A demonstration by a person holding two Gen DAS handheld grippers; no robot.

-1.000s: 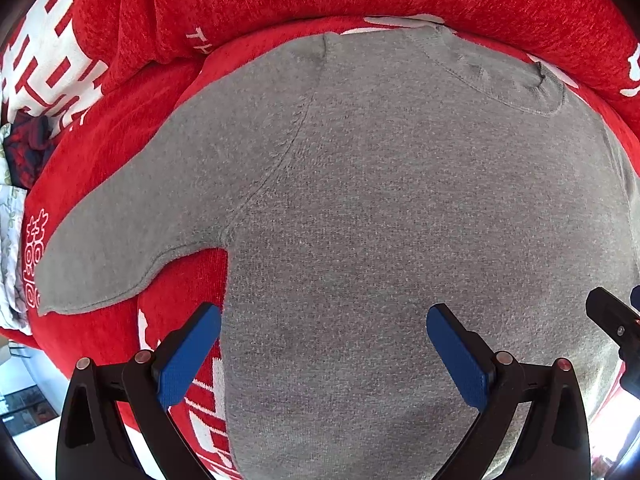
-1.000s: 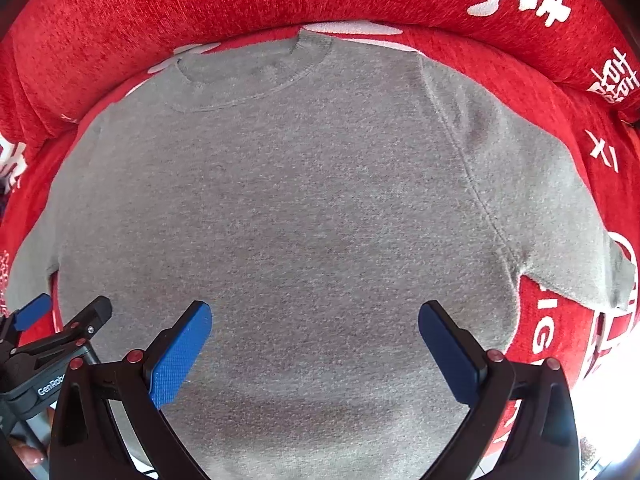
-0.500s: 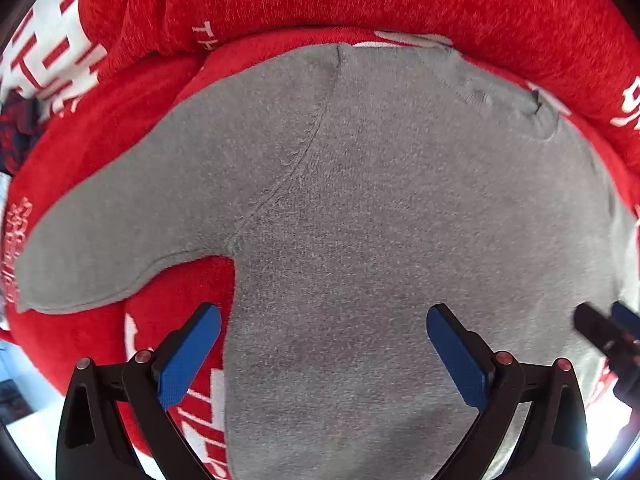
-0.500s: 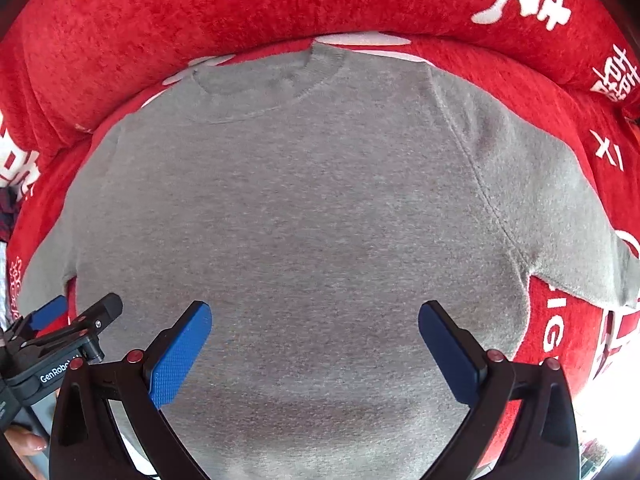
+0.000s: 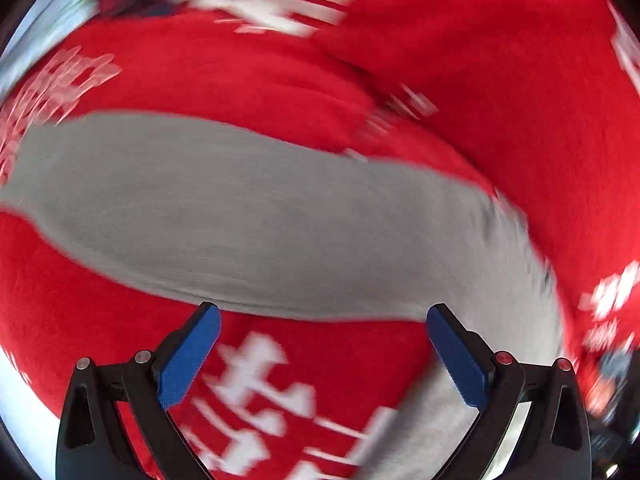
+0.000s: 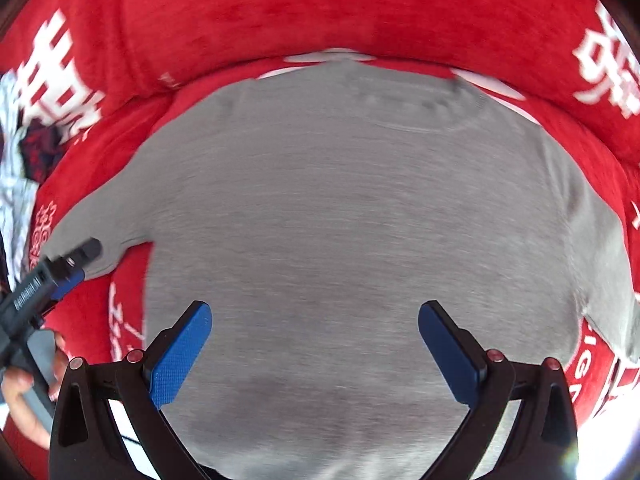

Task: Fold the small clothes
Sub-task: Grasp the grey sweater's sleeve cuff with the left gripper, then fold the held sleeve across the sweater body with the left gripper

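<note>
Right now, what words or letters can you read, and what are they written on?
"GenRobot.AI", as far as the small white print can be read: on the black body of the left gripper.
"IG": white letters on the red cover, lower right; the rest is cut off.
Big white Chinese characters on the cover: too blurred to read.
Grey sweater: no text.

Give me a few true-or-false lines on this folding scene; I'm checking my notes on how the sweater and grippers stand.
1. The grey sweater lies spread flat on the red blanket. True.
2. The right gripper is clamped on the hem. False: its jaws are wide open, holding nothing.
3. The left gripper is open above the sleeve. True.
4. The sleeve is already folded over the chest. False: it sticks out sideways.
5. The collar points toward the far side. True.
</note>
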